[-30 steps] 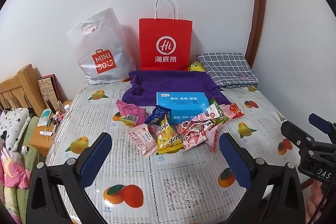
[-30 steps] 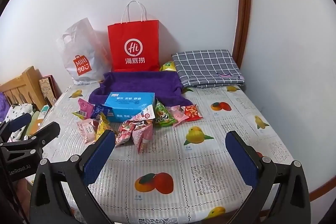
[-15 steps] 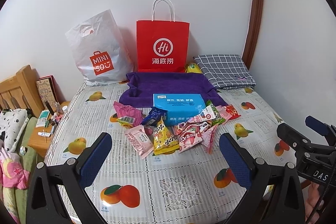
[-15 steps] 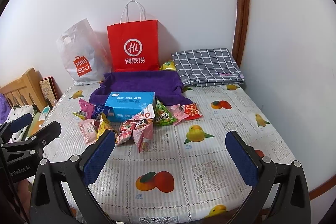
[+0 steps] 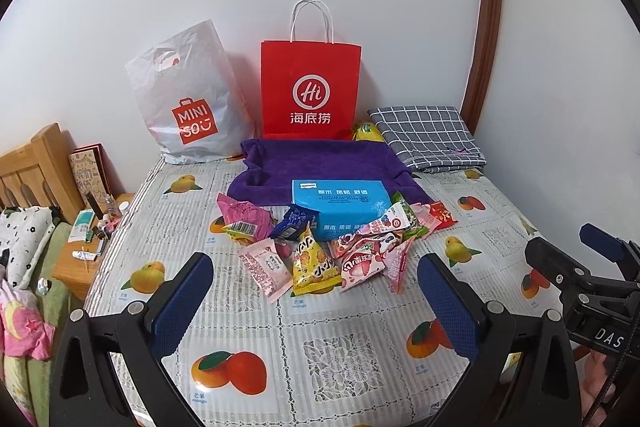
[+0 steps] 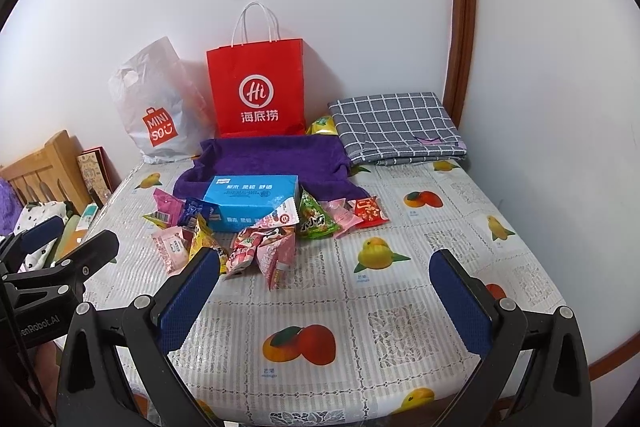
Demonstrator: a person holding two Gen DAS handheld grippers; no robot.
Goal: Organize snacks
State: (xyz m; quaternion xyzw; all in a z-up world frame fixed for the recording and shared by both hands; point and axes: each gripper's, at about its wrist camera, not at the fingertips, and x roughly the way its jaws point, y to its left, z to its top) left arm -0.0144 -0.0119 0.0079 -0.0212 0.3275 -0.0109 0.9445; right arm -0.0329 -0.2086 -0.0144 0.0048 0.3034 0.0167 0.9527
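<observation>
— Both views have drawn back a little since a second ago; nothing on the tabletop (image 5: pixel 344 355) has shifted.
— What lies left to right?
— White bag (image 5: pixel 188 99), red bag (image 5: pixel 310 87), checked cloth (image 5: pixel 428 137) at the back; snacks (image 5: pixel 320 255) heaped before the blue box (image 5: pixel 340 203) on the purple towel (image 5: pixel 320 159).
— Grippers?
— Left gripper (image 5: pixel 316 291) and right gripper (image 6: pixel 324 283) both spread wide, empty, short of the heap.

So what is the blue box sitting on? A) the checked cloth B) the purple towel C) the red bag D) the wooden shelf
B: the blue box rests on the front edge of the purple towel, with the snacks piled against its front.
</observation>
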